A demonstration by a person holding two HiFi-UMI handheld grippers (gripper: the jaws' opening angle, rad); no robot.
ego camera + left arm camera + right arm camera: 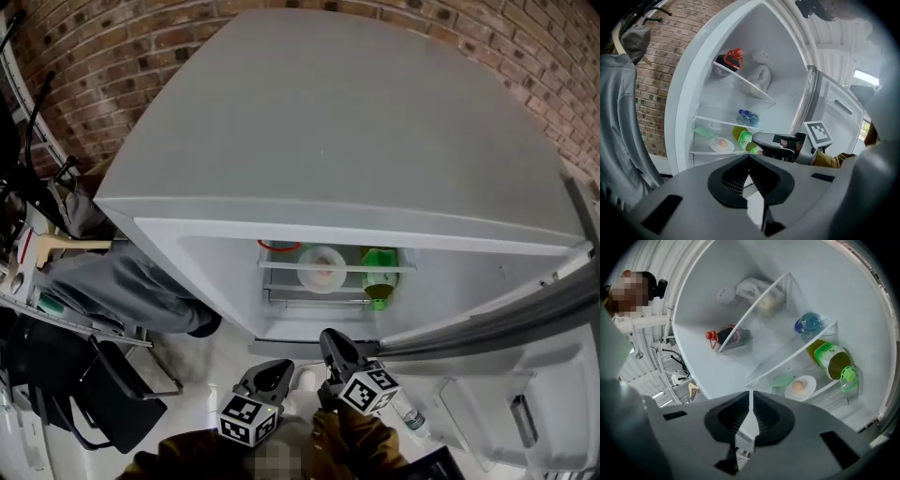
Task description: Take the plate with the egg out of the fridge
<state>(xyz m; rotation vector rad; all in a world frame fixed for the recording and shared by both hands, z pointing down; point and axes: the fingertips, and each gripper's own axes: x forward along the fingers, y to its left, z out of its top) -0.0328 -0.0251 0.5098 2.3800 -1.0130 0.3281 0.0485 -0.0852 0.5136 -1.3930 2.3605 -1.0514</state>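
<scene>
Right gripper (pixel 751 398): jaws pressed together, nothing between them, held outside the open fridge (pixel 328 122) and aimed into it. Left gripper (pixel 749 159): jaws also closed, empty, just beside the right one. Plate (pixel 800 387) with egg (pixel 799 386) rests on the lower shelf (pixel 701 153), well apart from both grippers. A green-capped bottle (pixel 832 361) lies just beside it, toward the shelf's right edge.

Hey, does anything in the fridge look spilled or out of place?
Nothing spilled or broken. The plate with the egg sits flat and whole; only the green-capped bottle beside it appears to lie on its side.
</scene>
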